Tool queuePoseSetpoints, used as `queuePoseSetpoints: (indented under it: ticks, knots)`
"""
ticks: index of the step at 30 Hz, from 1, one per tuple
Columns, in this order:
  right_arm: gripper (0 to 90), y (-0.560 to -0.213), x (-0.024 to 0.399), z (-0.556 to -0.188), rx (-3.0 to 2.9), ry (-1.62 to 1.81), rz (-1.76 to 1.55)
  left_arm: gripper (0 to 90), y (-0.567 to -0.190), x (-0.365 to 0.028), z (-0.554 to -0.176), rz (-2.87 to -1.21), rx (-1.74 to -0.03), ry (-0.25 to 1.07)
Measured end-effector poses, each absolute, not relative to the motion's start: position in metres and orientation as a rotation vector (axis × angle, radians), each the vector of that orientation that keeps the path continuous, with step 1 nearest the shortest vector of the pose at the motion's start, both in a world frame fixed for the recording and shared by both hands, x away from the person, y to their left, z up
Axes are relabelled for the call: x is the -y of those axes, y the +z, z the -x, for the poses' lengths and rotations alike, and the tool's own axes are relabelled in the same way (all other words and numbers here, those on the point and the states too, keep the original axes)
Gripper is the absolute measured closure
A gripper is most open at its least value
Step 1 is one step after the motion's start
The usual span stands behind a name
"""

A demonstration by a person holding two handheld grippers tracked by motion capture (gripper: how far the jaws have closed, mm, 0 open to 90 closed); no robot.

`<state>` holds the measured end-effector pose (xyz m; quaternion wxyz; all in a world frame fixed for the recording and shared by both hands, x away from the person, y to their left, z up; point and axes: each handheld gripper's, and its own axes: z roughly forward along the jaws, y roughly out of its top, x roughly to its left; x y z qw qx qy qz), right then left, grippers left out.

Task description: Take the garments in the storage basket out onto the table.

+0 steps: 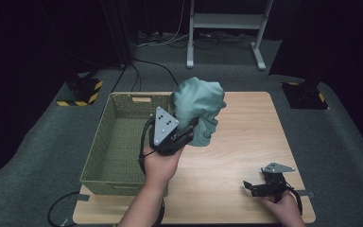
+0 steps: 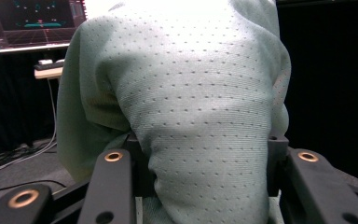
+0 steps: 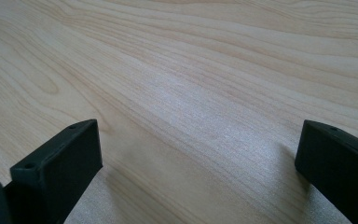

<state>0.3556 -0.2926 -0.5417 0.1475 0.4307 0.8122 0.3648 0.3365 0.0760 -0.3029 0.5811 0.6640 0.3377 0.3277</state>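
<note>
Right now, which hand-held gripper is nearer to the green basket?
Left. The left hand-held gripper holds the green cloth up beside the green basket's right rim. The right hand-held gripper, open, rests on the table near its right front corner.

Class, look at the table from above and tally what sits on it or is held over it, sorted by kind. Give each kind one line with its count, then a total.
Green cloth bundle, held up by the left tool: 1
Green woven basket: 1
Hand-held tools, the left one and the right tool: 2
Total: 4
</note>
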Motion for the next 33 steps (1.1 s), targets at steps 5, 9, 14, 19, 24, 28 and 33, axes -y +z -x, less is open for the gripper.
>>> queuePoseSetpoints:
  ticks: [5, 9, 14, 19, 24, 28, 33]
  knots:
    - [0.0, -0.542, 0.291, -0.355, -2.337, 1.032, -1.229, 53.7, -0.303, -0.070, -0.338, -1.562, -0.783, 0.756]
    - [0.0, -0.542, 0.291, -0.355, -2.337, 1.024, -1.224, 53.7, -0.303, -0.064, -0.339, -1.567, -0.779, 0.743]
    - [0.0, -0.542, 0.290, -0.355, -2.336, 1.018, -1.228, 53.6, -0.299, -0.058, -0.338, -1.578, -0.775, 0.745]
    - [0.0, -0.542, 0.288, -0.355, -2.335, 0.998, -1.216, 53.7, -0.300, -0.052, -0.339, -1.584, -0.769, 0.732]
    - [0.0, -0.542, 0.289, -0.355, -2.335, 1.011, -1.221, 53.6, -0.307, -0.043, -0.343, -1.596, -0.773, 0.705]
    - [0.0, -0.542, 0.290, -0.356, -2.336, 1.021, -1.231, 53.6, -0.312, -0.039, -0.346, -1.603, -0.776, 0.699]
    - [0.0, -0.542, 0.290, -0.356, -2.336, 1.023, -1.230, 53.6, -0.322, -0.031, -0.353, -1.618, -0.796, 0.665]
